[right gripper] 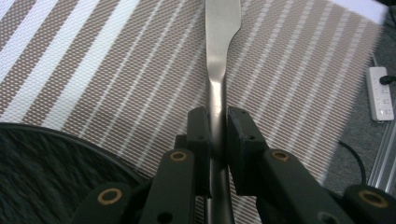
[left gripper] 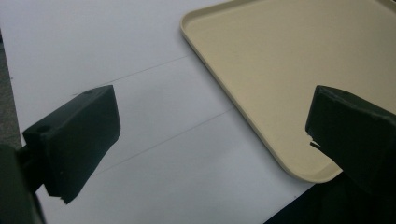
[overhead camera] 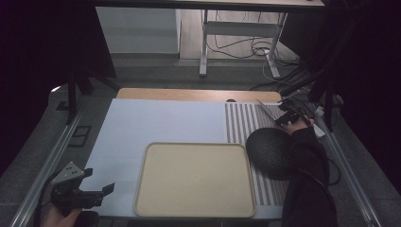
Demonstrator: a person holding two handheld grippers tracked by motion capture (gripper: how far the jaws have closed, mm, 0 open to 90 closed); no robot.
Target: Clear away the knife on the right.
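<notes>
Right gripper view shows our right gripper (right gripper: 217,135) clamped on a knife (right gripper: 220,56) handle, blade toward twelve o'clock over the striped mat (right gripper: 116,70). At seven o'clock on the high view, our left gripper (overhead camera: 97,185) stands wide and holds nothing, beside the tray (overhead camera: 142,189).

Looks like a lab or test room: dim, grey carpet (overhead camera: 142,71), bare height-adjustable desk legs (overhead camera: 204,42), loose cables (overhead camera: 246,46) at the far side, power strip (right gripper: 380,93) on the floor.

Tray (overhead camera: 195,179) on table front; plate (overhead camera: 269,152) right beside it, on striped mat (overhead camera: 239,123).
</notes>
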